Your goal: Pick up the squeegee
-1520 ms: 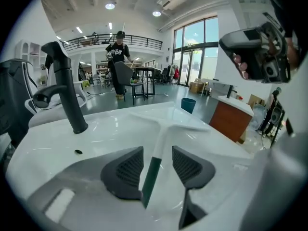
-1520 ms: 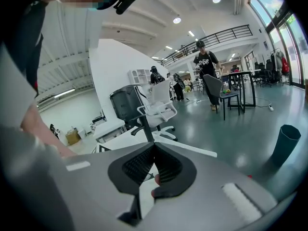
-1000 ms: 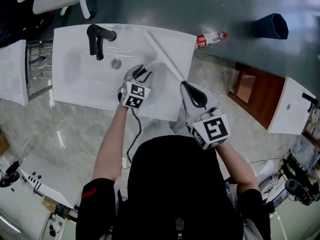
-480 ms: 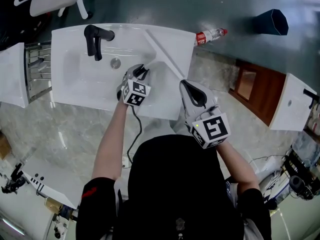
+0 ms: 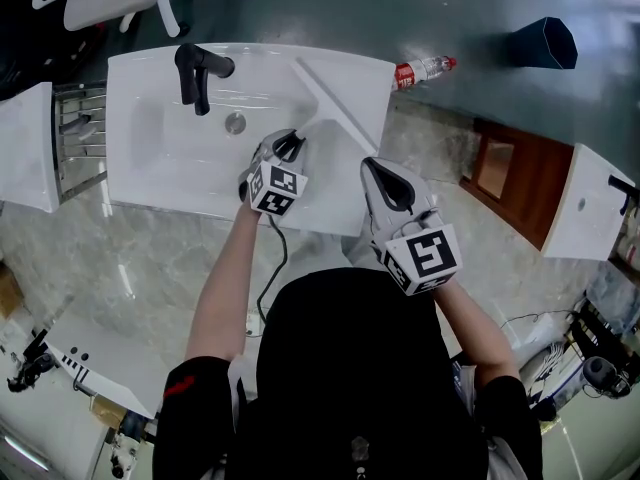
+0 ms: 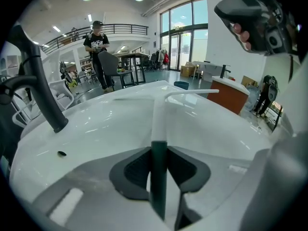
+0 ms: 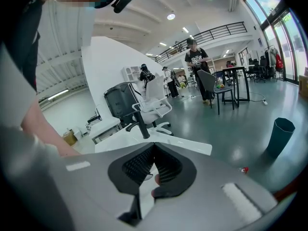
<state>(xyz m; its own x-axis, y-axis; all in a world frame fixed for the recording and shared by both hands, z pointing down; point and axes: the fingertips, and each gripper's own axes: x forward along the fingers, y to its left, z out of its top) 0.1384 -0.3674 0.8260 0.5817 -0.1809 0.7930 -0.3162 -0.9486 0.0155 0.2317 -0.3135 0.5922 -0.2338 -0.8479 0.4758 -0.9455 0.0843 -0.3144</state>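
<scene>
The squeegee (image 5: 331, 108) lies on the white sink basin (image 5: 150, 168), its long white blade slanting along the right side. In the left gripper view its white shaft (image 6: 159, 119) runs away from me to the T-shaped blade, and its dark green handle stands between my pads. My left gripper (image 5: 292, 146) (image 6: 159, 154) points down at the basin, its jaws closing, with both pads against the handle. My right gripper (image 5: 381, 176) (image 7: 154, 165) hangs shut and empty at the basin's near right corner, apart from the squeegee.
A black faucet (image 5: 197, 72) (image 6: 36, 85) stands at the back left of the basin, above the drain (image 5: 234, 123). On the floor beyond lie a plastic bottle (image 5: 421, 72) and a dark bin (image 5: 546, 48). A wooden cabinet (image 5: 512, 193) stands to the right.
The left gripper's jaws have come in around the squeegee's handle, and the hand has barely shifted. The right gripper has stayed where it was.
</scene>
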